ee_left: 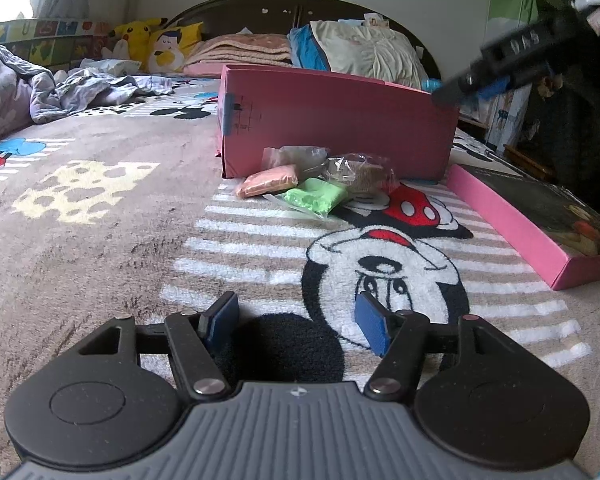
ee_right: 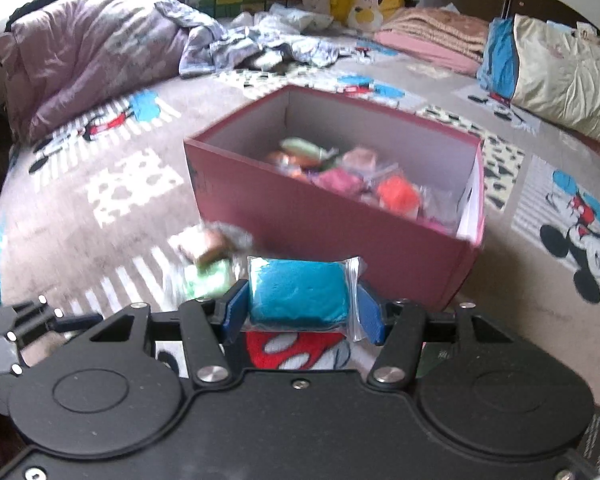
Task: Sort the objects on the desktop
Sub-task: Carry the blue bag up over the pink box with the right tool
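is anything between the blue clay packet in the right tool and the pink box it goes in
Nothing visible. The right tool holds the blue clay packet above the blanket, short of the pink box. The box is open-topped; its near wall is the only thing to clear. The loose packets lie off to the left.

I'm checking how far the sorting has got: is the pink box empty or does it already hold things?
Partly filled: the right wrist view shows several coloured packets lying inside the open pink box.

My left camera sits low over the bed (ee_left: 100, 240), facing the pink box (ee_left: 340, 120) side-on; my right looks down into it (ee_right: 340, 216) from nearer.
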